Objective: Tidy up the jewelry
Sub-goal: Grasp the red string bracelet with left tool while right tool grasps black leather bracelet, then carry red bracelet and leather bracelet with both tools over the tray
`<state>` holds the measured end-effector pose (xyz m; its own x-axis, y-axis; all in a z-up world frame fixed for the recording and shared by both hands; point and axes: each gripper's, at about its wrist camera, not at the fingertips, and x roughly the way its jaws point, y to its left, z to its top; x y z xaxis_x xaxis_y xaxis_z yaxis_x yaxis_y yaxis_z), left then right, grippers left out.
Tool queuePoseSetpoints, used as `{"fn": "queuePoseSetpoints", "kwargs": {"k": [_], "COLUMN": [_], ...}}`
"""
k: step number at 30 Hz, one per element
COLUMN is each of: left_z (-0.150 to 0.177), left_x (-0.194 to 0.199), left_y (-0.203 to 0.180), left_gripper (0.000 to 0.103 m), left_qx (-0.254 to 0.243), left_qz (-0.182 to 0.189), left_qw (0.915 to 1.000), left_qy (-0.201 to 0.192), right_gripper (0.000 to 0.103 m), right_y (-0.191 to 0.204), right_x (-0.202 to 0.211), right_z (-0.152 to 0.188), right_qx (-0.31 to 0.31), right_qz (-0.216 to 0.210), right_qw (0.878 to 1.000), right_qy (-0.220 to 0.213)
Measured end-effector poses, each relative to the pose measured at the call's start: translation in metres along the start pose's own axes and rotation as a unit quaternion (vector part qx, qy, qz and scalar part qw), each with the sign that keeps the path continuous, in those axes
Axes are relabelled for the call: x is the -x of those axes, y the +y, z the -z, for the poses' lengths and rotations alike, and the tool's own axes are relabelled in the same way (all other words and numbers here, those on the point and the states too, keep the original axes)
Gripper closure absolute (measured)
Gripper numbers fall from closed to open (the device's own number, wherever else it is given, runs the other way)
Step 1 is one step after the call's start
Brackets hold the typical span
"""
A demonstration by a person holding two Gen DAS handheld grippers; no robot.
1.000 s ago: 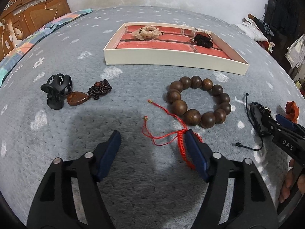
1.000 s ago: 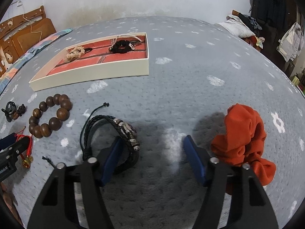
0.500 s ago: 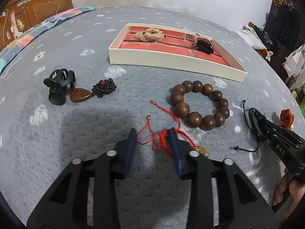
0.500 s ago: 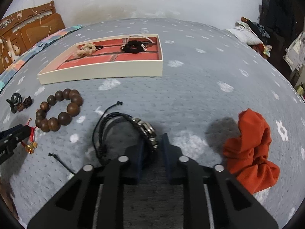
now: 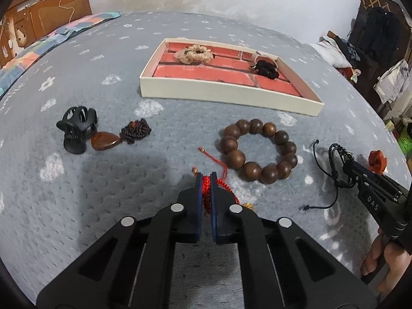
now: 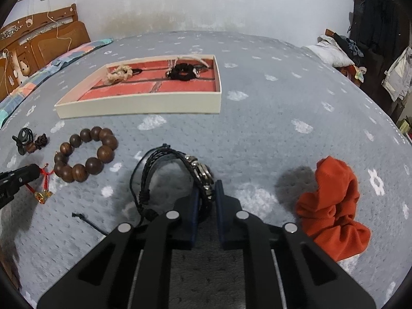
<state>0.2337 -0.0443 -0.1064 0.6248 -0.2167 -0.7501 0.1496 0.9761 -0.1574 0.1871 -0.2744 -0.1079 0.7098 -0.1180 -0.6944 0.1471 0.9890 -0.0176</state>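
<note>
On the grey blanket, seen from the left wrist, the left gripper pinches the red cord bracelet beside the wooden beads; from the right wrist, the right gripper clamps the black bracelet (tray beyond).

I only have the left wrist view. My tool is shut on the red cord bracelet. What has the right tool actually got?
Observer: The right tool is shut on the black braided bracelet, pinching it at the metal charm section.
Operator: From here I see just a scrap of orange behind that tool. What is it?
Observer: An orange scrunchie, lying on the blanket right of the tool, apart from the bracelet.
Operator: Any room in the tray near its right wall?
Observer: Yes, the tray's near right compartment shows bare red lining, in front of the black scrunchie.
</note>
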Motion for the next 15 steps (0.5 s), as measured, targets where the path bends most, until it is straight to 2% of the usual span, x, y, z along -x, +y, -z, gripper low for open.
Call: {"fn": "queuePoseSetpoints", "kwargs": {"k": [9,15], "left_z": [-0.024,-0.054], "left_x": [0.013,0.018], "left_y": [0.000,0.002], "left_gripper": [0.100,0.100], "left_qx": [-0.006,-0.013], "left_qz": [0.014,0.005], "left_qw": [0.9997,0.9991], "left_qy": [-0.019,-0.039], "right_gripper": [0.091,0.091], "right_y": [0.001,0.004], "right_x": [0.005,0.006], "right_z": [-0.018,-0.038], "right_qx": [-0.007,-0.010], "right_qz": [-0.003,-0.007], "right_qw": [1.000,1.000], "right_qy": [-0.016,-0.029]}}
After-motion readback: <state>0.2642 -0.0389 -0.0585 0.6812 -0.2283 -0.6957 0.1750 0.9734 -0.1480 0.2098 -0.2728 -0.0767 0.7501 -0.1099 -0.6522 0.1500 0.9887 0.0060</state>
